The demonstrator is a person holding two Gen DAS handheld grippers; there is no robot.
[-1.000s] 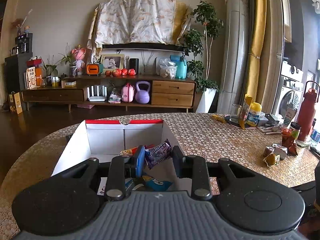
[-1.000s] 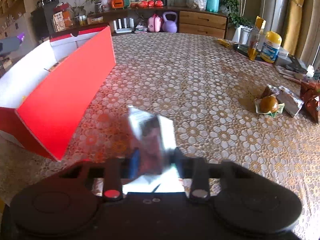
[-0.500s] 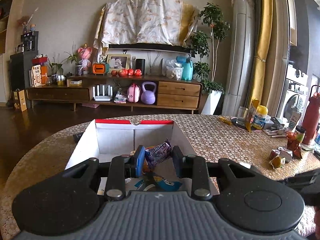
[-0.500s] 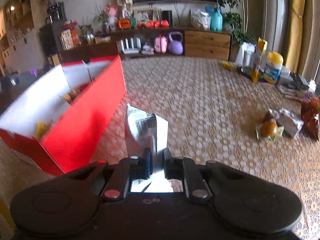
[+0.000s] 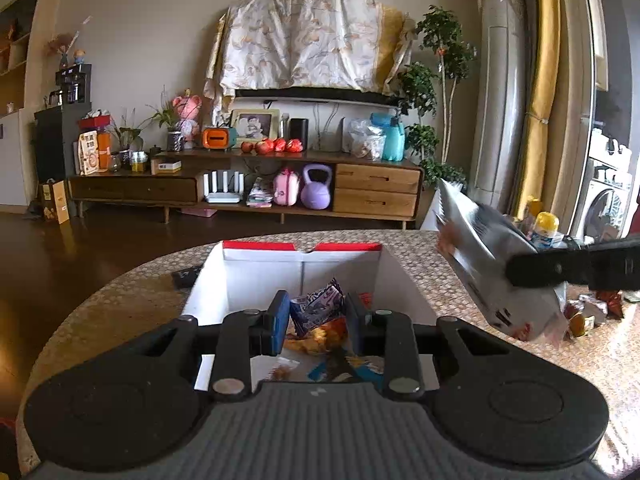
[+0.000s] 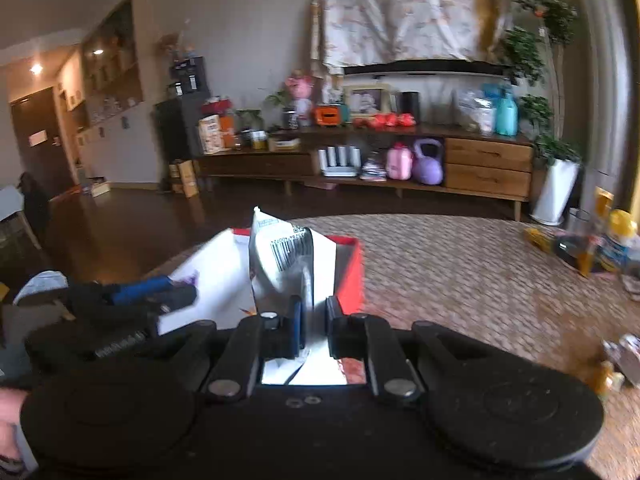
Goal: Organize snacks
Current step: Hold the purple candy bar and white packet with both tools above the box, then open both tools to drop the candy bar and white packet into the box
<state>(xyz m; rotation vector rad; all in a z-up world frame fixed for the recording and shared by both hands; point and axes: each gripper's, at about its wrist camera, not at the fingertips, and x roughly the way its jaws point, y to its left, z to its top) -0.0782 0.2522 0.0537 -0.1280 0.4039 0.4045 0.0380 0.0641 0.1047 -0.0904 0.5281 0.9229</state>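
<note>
A red box with white inner walls stands on the table and holds several snack packets, a purple one among them. My left gripper is open and empty, just above the box's near part. My right gripper is shut on a silver snack bag with a barcode, held in the air by the box's right wall. The bag and a right finger also show at the right of the left wrist view. The left gripper's blue pad shows in the right wrist view.
Loose snacks lie on the patterned table at the right. Bottles and jars stand at the table's far right edge. A sideboard lines the far wall across dark floor.
My right gripper closed on the silver bag, lifted it off the table and carried it left to the box's right wall. My left gripper rose slightly and stayed open over the box.
</note>
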